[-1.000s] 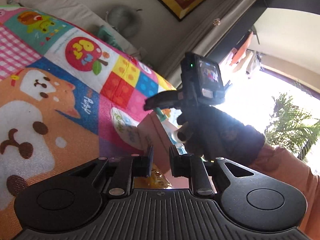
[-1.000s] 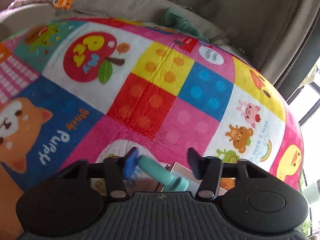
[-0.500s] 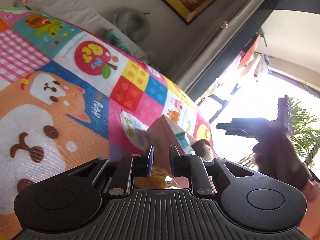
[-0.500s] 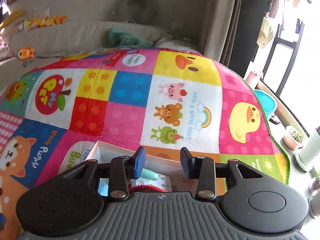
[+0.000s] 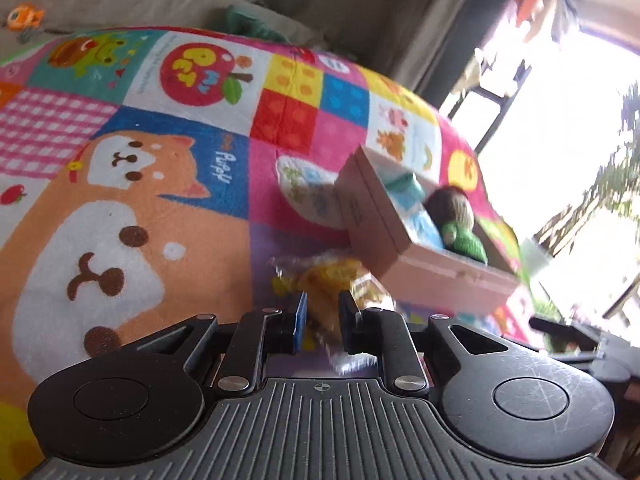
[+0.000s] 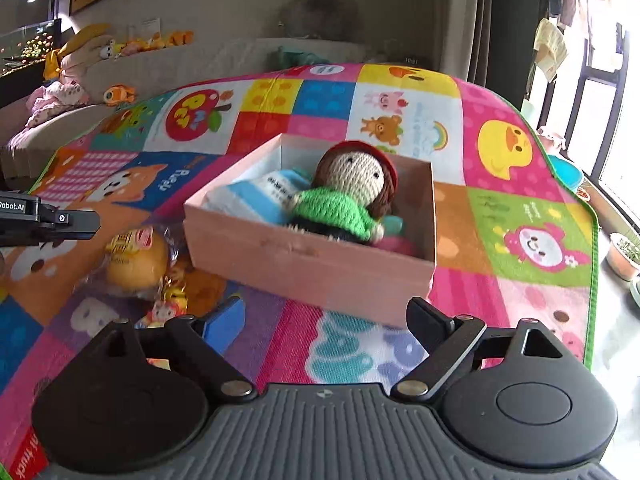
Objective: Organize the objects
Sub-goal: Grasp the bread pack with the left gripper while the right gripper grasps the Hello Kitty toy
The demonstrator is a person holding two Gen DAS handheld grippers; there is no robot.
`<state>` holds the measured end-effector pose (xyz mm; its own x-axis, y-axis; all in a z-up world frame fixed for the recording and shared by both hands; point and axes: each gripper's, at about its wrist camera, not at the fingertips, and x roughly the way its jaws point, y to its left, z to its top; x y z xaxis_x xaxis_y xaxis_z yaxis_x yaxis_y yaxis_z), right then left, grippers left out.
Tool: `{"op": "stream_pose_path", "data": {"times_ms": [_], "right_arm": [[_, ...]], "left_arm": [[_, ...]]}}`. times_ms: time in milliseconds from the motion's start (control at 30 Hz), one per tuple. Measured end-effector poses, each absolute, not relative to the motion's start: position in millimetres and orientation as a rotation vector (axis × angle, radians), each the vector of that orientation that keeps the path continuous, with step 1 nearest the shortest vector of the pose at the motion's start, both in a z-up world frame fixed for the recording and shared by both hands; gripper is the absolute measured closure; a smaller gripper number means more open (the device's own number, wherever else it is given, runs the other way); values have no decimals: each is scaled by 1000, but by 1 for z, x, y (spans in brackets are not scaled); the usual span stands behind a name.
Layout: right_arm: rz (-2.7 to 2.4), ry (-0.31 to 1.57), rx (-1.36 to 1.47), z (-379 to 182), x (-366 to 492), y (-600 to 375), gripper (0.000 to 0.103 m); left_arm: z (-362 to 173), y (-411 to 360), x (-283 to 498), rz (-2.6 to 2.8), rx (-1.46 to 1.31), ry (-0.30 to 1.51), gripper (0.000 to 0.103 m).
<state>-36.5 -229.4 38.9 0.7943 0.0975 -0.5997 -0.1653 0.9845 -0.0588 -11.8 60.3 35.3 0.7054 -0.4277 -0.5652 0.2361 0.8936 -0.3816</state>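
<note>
**Box** (image 6: 308, 264): pink cardboard, open at the top, resting on the play mat (image 6: 520, 208). Already inside: a knitted doll (image 6: 348, 196) in a green top with a red cap, lying across the middle; a blue-and-white packet (image 6: 256, 196) under its left side; something teal and something pink at the doll's right, mostly hidden. By this count, a good part of the sorting looks done.

**Still outside:** a yellow round snack in clear wrapping (image 6: 136, 258) on the mat just beside the box's left corner, with a cluster of small wrapped sweets (image 6: 168, 304) nearer the camera. These appear to be what is left to put away.

**Left hand-held gripper** (image 5: 322, 316): jaws drawn nearly together around the crinkly wrapping of the yellow snack (image 5: 332, 280); the blur keeps me from saying for certain that the pads pinch it, but it looks gripped. It sits close to the box's (image 5: 372, 224) near wall.

**Right hand-held gripper** (image 6: 326, 318): jaws have just been opening and now stand wide, nothing between them, over bare mat in front of the box.

**Surroundings:** a beige sofa (image 6: 192, 64) with soft toys behind the mat; framed pictures on the wall; curtains and a bright window to the right; plant pots (image 6: 622, 256) off the mat's right edge.

**In the way:** the box's near wall stands between the snack and the inside; the doll fills much of the remaining room.
</note>
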Motion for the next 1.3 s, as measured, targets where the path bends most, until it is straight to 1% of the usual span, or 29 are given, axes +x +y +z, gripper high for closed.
{"op": "stream_pose_path", "data": {"times_ms": [33,67,167,233,300,333,367,400,433,467,567,667,767,833,900,967,1033,1133,1300], "right_arm": [[143,643,-99,35,-40,-232,8],[145,650,-88,31,-42,-234,3],[125,678,-59,20,-42,-242,3],[100,699,-27,14,-39,-247,2],[76,717,12,8,-38,-252,0],[70,728,29,6,-37,-255,0],[65,731,46,5,-37,-257,0],[62,725,59,5,-38,-260,0],[60,718,67,5,-39,-261,0],[60,714,74,5,-40,-262,0],[55,701,88,5,-43,-265,0],[56,694,98,5,-42,-266,0],[60,694,103,5,-42,-266,0],[58,688,106,5,-43,-266,0],[59,682,110,6,-44,-267,0],[58,684,111,6,-44,-267,0],[61,683,112,6,-44,-267,0],[64,685,116,5,-44,-267,0],[63,691,117,5,-42,-268,0]], "left_arm": [[35,54,-19,-393,-231,725,84],[34,48,-24,-410,-179,757,84],[26,24,-41,-435,-17,847,84],[23,9,-48,-435,67,839,77],[23,-3,-50,-441,104,844,62],[23,-8,-49,-449,105,852,58],[23,-12,-48,-454,113,856,48],[22,-19,-47,-457,131,858,40],[22,-24,-47,-454,144,859,35],[22,-27,-47,-449,148,859,35],[35,-23,-43,-447,54,873,42],[62,-6,-39,-361,-98,783,42],[76,-1,-22,-259,-132,686,42],[74,-3,-1,-215,-141,692,42],[60,-10,20,-224,-143,749,42],[45,-18,34,-208,-109,798,37],[33,-24,40,-203,-68,798,25],[23,-21,48,-181,-96,832,18],[21,-17,48,-197,-99,833,18]]}}
